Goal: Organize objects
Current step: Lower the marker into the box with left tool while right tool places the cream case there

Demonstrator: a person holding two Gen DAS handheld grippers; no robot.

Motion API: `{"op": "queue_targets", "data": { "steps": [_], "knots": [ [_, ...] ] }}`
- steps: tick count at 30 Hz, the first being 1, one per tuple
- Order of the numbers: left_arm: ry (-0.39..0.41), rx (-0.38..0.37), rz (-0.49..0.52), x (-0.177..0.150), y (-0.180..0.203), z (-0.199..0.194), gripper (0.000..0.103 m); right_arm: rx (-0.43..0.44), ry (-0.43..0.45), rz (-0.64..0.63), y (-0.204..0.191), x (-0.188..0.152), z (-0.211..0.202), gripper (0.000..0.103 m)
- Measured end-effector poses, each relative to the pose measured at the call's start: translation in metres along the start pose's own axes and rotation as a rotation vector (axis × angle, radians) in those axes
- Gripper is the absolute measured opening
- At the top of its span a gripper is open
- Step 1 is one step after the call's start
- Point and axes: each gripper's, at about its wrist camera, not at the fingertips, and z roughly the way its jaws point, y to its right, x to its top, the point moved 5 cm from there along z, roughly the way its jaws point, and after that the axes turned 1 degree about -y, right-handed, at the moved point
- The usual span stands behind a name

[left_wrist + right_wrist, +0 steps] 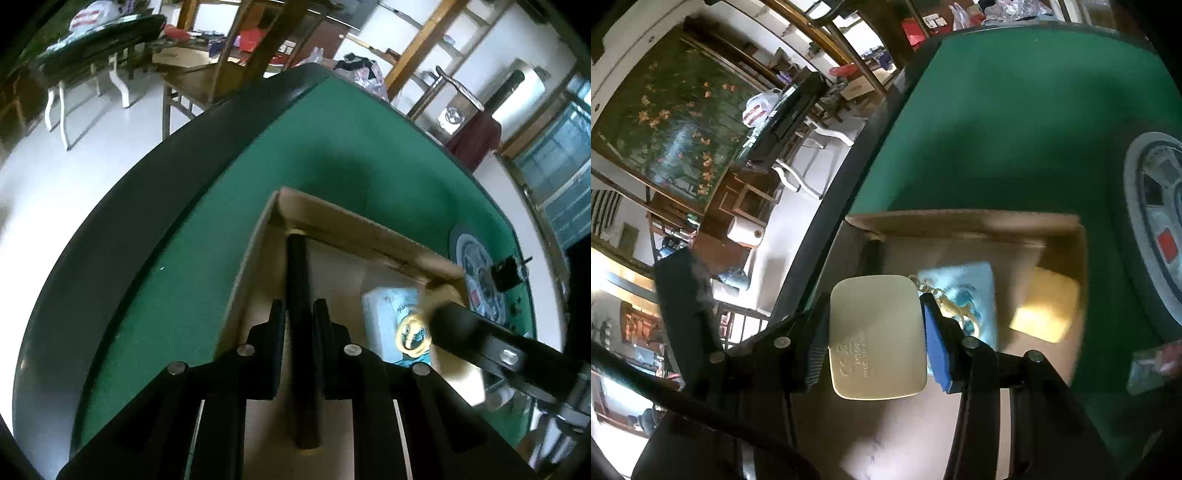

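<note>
Left gripper [299,325] clenched on black rod [300,295], over cardboard box [258,236] on green table [177,258]. Right gripper [877,334] grasping cream case [877,332] above box; blue packet [975,291] inside, far right.

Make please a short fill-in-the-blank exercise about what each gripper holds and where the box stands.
1. The left gripper is shut on a long ____ stick.
2. The right gripper holds a flat ____ case.
3. The cardboard box stands on a ____ table.
4. A light-blue packet lies ____ the box.

Missing words: black; cream; green; inside
</note>
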Motion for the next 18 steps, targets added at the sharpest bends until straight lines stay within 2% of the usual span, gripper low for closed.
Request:
{"op": "queue_targets", "data": {
  "steps": [6,8,10,14,16,18],
  "knots": [
    [0.062,-0.001,-0.013,-0.01,-0.008,-0.034,0.015,-0.051,-0.024,-0.011,0.001,0.008,0.024,0.045],
    [0.096,-0.006,-0.017,-0.013,-0.012,-0.047,0.024,-0.069,-0.027,-0.01,0.004,0.008,0.028,0.045],
    [0.131,-0.013,-0.025,-0.018,-0.015,-0.061,0.038,-0.078,-0.028,-0.004,0.006,0.008,0.029,0.046],
    [0.177,-0.012,-0.031,-0.021,-0.019,-0.078,0.041,-0.114,-0.01,-0.011,0.008,0.012,0.027,0.046],
    [0.197,-0.019,-0.034,-0.024,-0.017,-0.087,0.05,-0.128,-0.011,-0.029,0.006,0.012,0.024,0.046],
    [0.215,-0.03,-0.035,-0.022,-0.013,-0.093,0.054,-0.138,0.007,-0.049,0.004,0.011,0.014,0.046]
  ]
}}
